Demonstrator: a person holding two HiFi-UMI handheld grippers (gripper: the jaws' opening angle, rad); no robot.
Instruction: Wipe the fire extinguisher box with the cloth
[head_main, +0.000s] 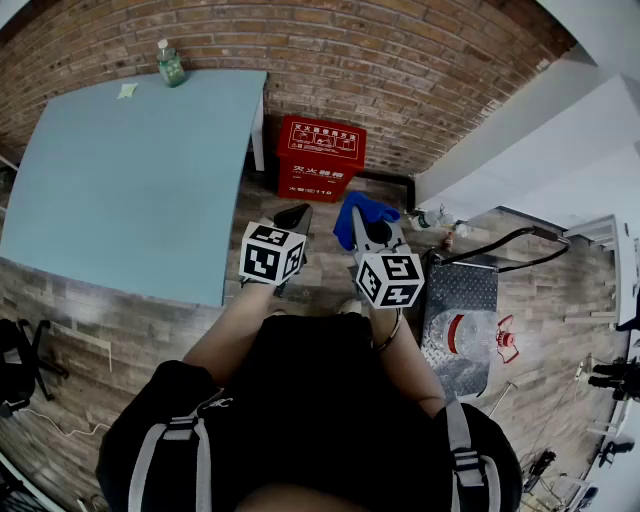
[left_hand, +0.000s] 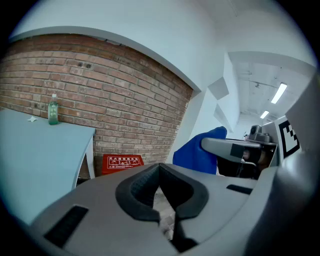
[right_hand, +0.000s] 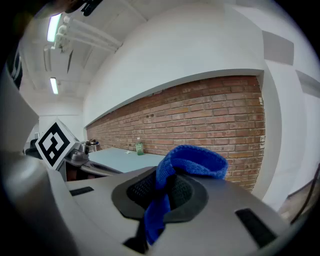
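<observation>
1. The person stands on a wood-plank floor (head_main: 130, 310) and holds 2 grippers out front, side by side and near each other.
2. The left gripper (head_main: 296, 214) is clenched with nothing in it. In the left gripper view its dark pads (left_hand: 145, 192) meet at the tips, and only floor shows in the hollow behind them.
3. The right gripper (head_main: 372, 228) is clamped on the blue cloth (head_main: 360, 212). In the right gripper view the cloth (right_hand: 187, 162) is pinched between the pads. 1 fold loops up over the jaws and a strip hangs down between them.
4. The fire extinguisher box (head_main: 320, 157) is red and sits on the floor with its back against the brick wall (head_main: 400, 70). It's just beside the far right corner of the light blue table (head_main: 130, 190).
5. Neither gripper touches the box, and the cloth hangs in the air on the person's side of it.
6. A green bottle (head_main: 170, 63) stands upright at the far edge of the table, with a small scrap of paper (head_main: 127, 90) near it.
7. Off to the right there's a metal cart (head_main: 465, 290) with a large clear bottle (head_main: 470, 332) lying on its deck.
</observation>
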